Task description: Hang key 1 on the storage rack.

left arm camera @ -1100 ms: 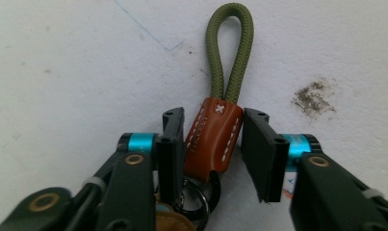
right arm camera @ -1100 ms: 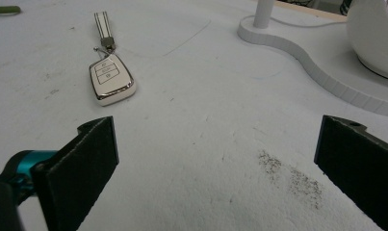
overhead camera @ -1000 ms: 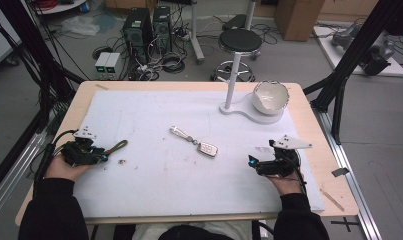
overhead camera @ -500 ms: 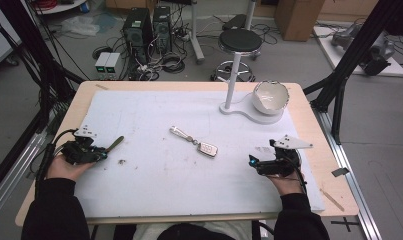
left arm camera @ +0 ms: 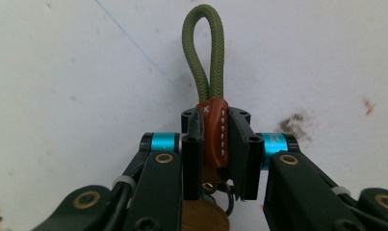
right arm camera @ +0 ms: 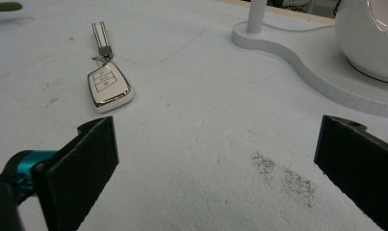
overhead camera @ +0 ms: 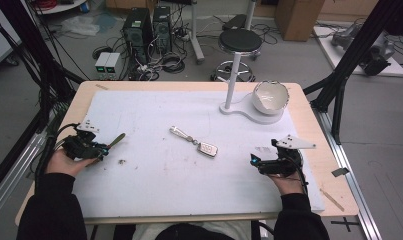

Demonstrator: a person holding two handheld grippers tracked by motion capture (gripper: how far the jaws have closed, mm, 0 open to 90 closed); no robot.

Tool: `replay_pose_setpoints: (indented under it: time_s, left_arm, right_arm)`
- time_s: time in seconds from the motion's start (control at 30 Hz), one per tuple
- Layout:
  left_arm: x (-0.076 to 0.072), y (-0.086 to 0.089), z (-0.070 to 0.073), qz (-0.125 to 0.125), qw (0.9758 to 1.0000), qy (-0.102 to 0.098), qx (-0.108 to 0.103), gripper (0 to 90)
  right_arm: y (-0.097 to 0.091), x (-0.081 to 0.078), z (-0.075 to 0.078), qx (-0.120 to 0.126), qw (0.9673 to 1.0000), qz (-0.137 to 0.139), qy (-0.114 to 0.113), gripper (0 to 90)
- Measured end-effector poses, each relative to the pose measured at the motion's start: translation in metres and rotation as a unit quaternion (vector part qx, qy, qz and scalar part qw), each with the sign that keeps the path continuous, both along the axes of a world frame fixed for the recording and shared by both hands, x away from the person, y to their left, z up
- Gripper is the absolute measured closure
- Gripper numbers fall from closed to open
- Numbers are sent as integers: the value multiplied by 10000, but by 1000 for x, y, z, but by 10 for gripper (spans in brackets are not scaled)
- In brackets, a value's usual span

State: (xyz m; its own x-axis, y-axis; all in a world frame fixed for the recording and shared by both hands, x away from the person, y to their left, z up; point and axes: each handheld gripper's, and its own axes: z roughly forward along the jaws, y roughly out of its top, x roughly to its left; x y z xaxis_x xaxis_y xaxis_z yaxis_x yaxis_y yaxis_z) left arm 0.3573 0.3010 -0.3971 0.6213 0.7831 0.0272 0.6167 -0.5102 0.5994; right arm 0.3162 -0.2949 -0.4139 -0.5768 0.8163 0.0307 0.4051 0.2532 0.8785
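My left gripper (overhead camera: 105,149) (left arm camera: 215,122) is shut on a key strap: its pads clamp a brown stitched leather sleeve (left arm camera: 216,132), and an olive cord loop (left arm camera: 203,53) (overhead camera: 116,140) sticks out past the jaws, just above the white mat. A metal ring and a brown tag hang behind the pads. My right gripper (overhead camera: 253,161) (right arm camera: 215,144) rests at the right with its jaws wide open and nothing between them. A white car key fob (overhead camera: 207,148) (right arm camera: 109,86) with a striped strap (overhead camera: 180,132) lies mid-mat, ahead and left of the right gripper.
A white bowl (overhead camera: 270,96) sits on a white stand base (overhead camera: 244,111) with an upright pole at the back right. Dark smudges mark the mat (right arm camera: 288,178). A stool and computer boxes stand on the floor beyond the table.
The left gripper has lifted a little with the strap, so the olive loop now points up off the mat. The right gripper has stayed put.
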Motion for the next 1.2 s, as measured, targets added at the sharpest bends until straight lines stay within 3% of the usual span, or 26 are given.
replay_pose_setpoints:
  time_s: [0.2,0.47,0.7,0.93,1.2]
  left_arm:
    - [11,-8,23,109,9998,-133,64,767]
    - [24,-19,27,47,9997,19,219,767]
    - [36,-27,39,91,9999,22,98,766]
    - [54,-40,58,122,9998,-153,-61,767]
    - [76,-61,75,67,9996,-263,-92,767]
  right_arm:
    - [0,0,0,-15,10000,40,-23,5]
    - [0,0,0,25,9999,100,-16,5]
    - [1,1,-1,24,9998,170,28,5]
    - [2,3,-2,-20,9998,209,11,5]
    - [0,1,-1,59,9998,183,-4,5]
